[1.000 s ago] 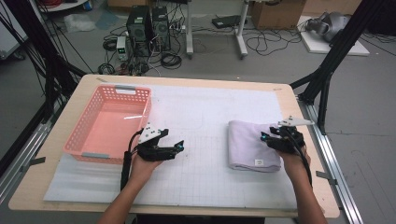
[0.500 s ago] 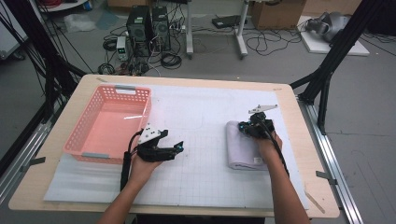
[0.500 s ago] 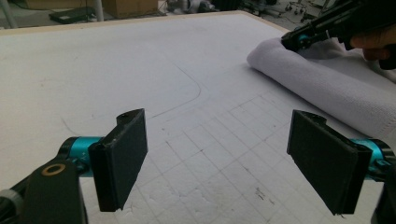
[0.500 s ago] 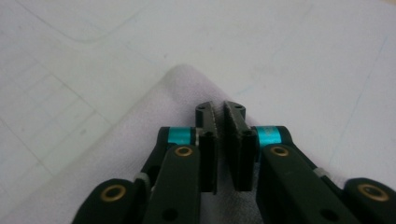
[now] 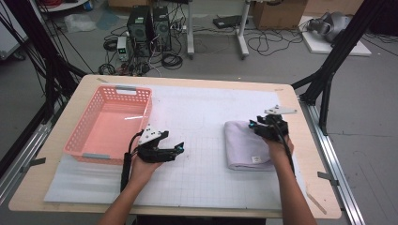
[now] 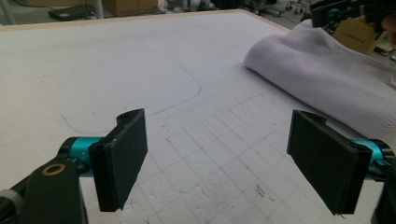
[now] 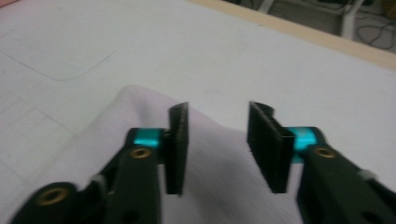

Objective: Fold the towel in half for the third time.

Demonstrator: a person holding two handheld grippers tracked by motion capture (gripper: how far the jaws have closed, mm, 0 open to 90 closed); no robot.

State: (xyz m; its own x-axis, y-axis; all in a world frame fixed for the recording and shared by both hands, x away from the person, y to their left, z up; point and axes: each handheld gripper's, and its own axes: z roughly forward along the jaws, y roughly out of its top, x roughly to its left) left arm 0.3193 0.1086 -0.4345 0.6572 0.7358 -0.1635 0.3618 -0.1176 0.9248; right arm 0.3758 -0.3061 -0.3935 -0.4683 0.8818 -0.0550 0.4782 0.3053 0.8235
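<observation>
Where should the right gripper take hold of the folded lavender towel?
Probably the folded lavender towel is best pinched at its far short edge, from above: the right gripper hovers there, jaws part open, having just been opening, nothing between. The rounded left fold looks thick.

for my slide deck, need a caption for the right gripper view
Right gripper, jaws apart, poised over a folded white towel on the table mat.
</observation>
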